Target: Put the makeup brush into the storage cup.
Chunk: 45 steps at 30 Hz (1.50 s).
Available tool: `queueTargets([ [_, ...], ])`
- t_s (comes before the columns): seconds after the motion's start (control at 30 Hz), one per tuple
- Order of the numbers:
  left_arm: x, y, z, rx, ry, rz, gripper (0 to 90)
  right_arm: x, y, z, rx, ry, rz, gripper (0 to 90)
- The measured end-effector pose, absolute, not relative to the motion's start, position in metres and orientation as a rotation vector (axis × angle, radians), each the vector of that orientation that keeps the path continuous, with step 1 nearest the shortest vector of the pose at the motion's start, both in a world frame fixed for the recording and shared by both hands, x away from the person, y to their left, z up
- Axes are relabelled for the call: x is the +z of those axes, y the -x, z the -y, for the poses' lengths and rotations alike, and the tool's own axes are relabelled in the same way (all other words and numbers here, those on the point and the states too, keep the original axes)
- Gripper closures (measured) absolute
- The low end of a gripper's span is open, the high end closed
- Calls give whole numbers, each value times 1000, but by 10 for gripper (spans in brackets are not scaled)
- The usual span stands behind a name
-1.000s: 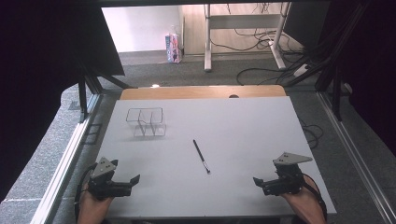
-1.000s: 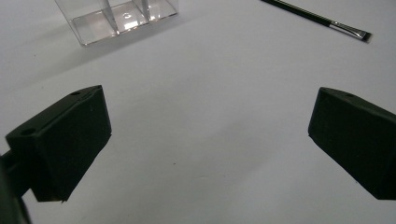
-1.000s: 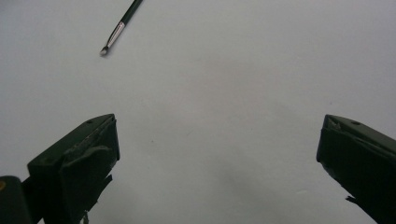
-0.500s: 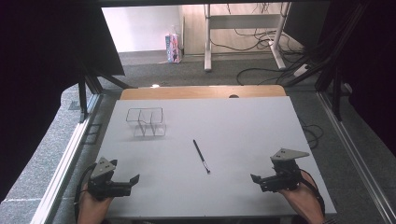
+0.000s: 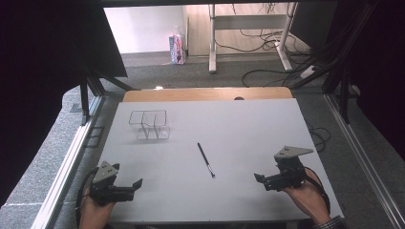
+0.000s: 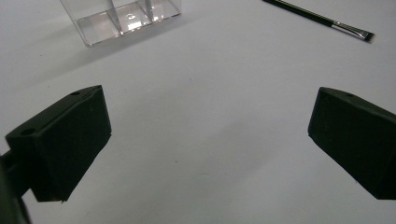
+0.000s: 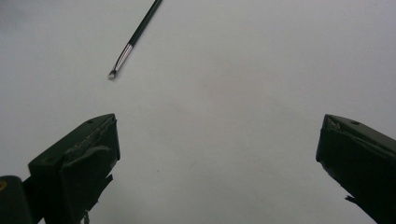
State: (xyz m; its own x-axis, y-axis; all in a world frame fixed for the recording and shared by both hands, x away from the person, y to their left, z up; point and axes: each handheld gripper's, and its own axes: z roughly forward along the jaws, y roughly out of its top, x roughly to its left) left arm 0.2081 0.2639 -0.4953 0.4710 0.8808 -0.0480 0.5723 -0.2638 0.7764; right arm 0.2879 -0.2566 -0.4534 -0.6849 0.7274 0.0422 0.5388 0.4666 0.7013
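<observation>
A thin black brush (image 5: 206, 160) with a silver ferrule lies in the middle of the white table (image 5: 258, 124). Its bristle end points toward the front edge. A clear plastic divided box (image 5: 149, 125) stands at the back left. My left gripper (image 5: 136, 185) is held low at the front left, open, with nothing between its jaws. In the left gripper view the left gripper (image 6: 212, 116) faces the clear box (image 6: 126, 18) and the brush (image 6: 322, 18). My right gripper (image 5: 259, 178) is open at the front right. In the right gripper view the right gripper (image 7: 217, 135) points at bare table, with the brush (image 7: 135, 37) ahead to its left.
A wooden strip (image 5: 205, 94) runs along the table's far edge. Beyond it are carpeted floor, desk legs (image 5: 212, 43) and loose cables (image 5: 267, 76). Metal rails (image 5: 71, 157) flank the table on both sides.
My right gripper has crept slightly left and forward toward the brush. The left gripper, brush and box have stayed put.
</observation>
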Motion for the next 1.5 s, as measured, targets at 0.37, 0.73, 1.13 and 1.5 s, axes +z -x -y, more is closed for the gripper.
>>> queueTargets([
  [0.37, -495, -207, -263, 536, -1969, -1199, 0, -447, -301, 244, 1014, -1091, -2486, 0],
  [0.73, -494, -207, -262, 545, -1972, -1193, 0, -445, -312, 221, 927, -1044, -2540, 0],
  [1.13, -494, -207, -262, 535, -1979, -1194, 0, -446, -327, 197, 840, -980, -2596, 0],
  [1.5, -494, -207, -261, 530, -1986, -1194, 0, -449, -338, 180, 849, -1004, -2611, 0],
])
